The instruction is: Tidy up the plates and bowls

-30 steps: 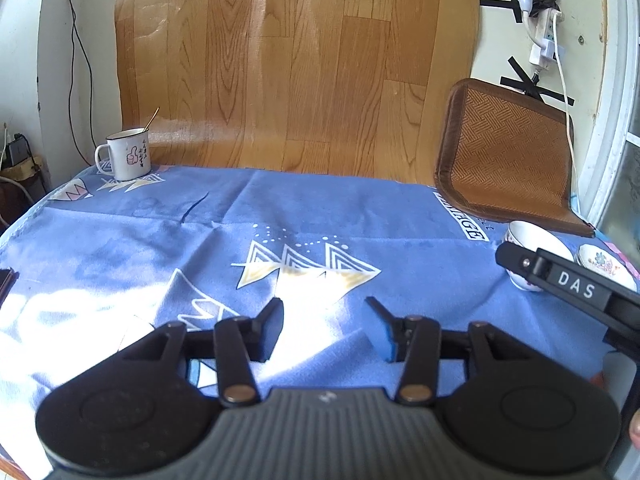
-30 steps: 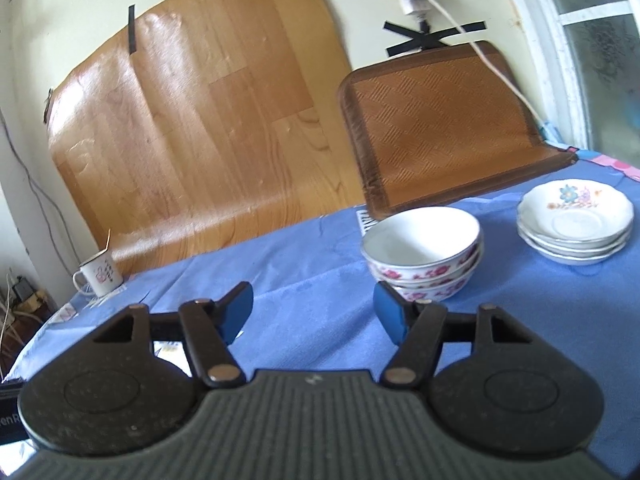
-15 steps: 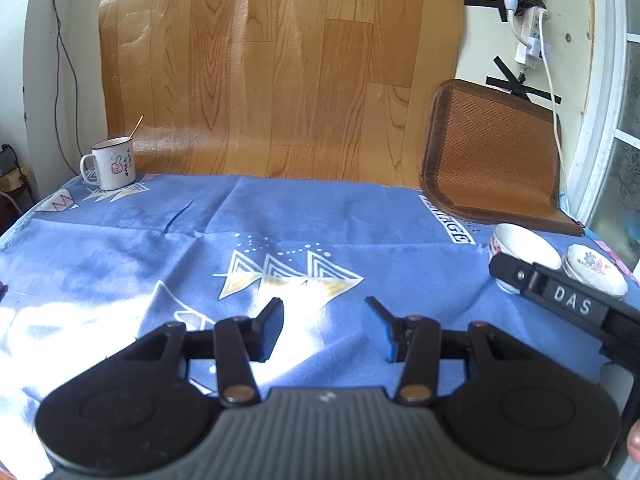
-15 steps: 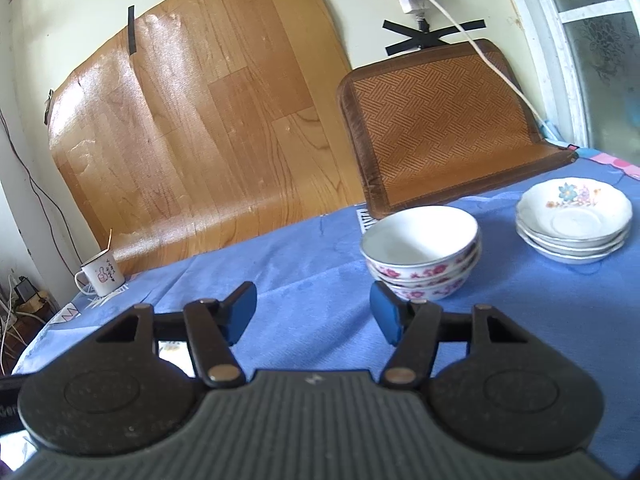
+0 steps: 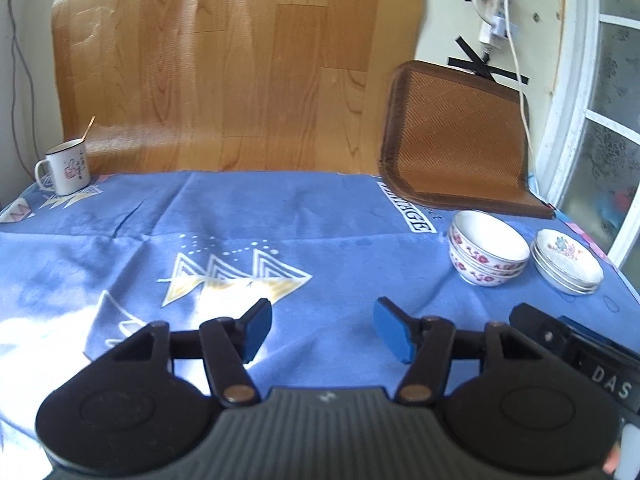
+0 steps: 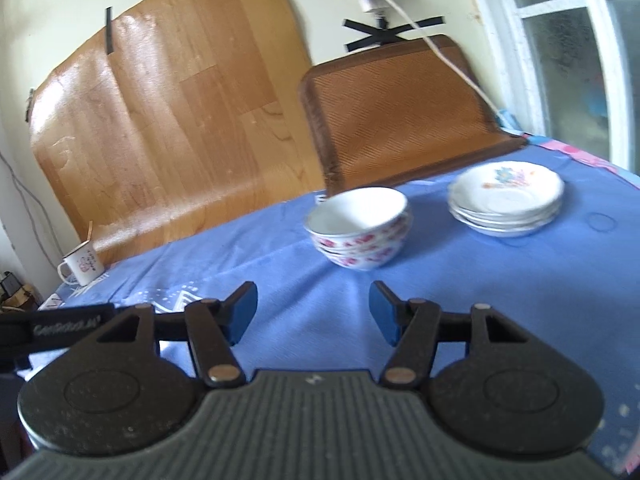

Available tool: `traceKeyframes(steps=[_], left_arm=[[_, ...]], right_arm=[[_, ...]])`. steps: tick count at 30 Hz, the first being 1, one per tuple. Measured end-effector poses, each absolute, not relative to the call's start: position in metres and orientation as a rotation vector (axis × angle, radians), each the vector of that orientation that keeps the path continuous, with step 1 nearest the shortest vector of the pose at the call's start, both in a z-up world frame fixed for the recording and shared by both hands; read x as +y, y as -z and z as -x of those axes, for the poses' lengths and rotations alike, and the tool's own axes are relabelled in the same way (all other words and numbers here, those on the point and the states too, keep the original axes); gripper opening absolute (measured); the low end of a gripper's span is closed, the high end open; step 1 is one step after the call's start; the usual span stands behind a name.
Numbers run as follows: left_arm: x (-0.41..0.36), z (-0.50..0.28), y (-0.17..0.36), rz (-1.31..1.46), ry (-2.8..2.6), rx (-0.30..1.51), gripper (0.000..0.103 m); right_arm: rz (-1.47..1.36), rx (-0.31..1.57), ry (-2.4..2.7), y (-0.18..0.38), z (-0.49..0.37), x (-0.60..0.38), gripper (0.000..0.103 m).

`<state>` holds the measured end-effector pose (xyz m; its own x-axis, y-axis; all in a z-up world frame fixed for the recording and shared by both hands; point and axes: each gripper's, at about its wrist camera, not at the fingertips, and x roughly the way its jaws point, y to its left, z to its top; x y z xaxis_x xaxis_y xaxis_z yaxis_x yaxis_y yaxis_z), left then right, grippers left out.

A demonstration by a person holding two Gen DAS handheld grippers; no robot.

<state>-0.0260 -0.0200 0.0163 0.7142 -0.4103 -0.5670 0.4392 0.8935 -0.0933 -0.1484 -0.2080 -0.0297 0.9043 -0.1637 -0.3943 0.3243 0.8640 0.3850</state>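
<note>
Because neither tool has anything between its pads, the left gripper (image 5: 322, 330) and the right gripper (image 6: 313, 311) both stand with jaws spread wide and empty, held low over the blue tablecloth (image 5: 280, 220) side by side; each shows at the edge of the other's view. That reads as two hands drawn back and waiting rather than reaching.

Past the right gripper, a little to its right, sits a stack of bowls (image 6: 360, 230), white with red flowers, nested one inside the next so the pile takes up the room of a single bowl. Just beside it on the right, not touching, is a stack of plates (image 6: 506, 200) with a flower print on the top one. Like sits with like, and the two piles keep to the table's right side near the window (image 6: 580, 40); by that, the sorting looks done or nearly so. From the left gripper both piles lie off to the right and well ahead, out of easy reach.

Farther back, a woven mat (image 5: 456, 140) leans against the wall behind the dishes, and a wood-patterned sheet (image 5: 240, 60) covers the wall to its left. At the far left corner stands a mug (image 5: 66, 170) with a spoon in it, well apart from everything else and seemingly no part of the job.
</note>
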Motion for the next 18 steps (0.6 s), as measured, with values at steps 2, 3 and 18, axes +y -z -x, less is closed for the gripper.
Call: traceKeyframes(steps=[2, 3, 18], left_arm=[[-0.028, 0.027, -0.016, -0.059, 0.49, 0.62, 0.061], [-0.032, 0.029, -0.015, -0.061, 0.496, 0.623, 0.063], [-0.075, 0.062, -0.033, -0.159, 0.531, 0.494, 0.103]], right_arm=[[-0.475, 0.361, 0.282, 0.03, 0.155, -0.212, 0.064], [-0.481, 0.359, 0.294, 0.03, 0.158, -0.214, 0.064], [-0.505, 0.294, 0.368, 0.025, 0.193, -0.24, 0.065]])
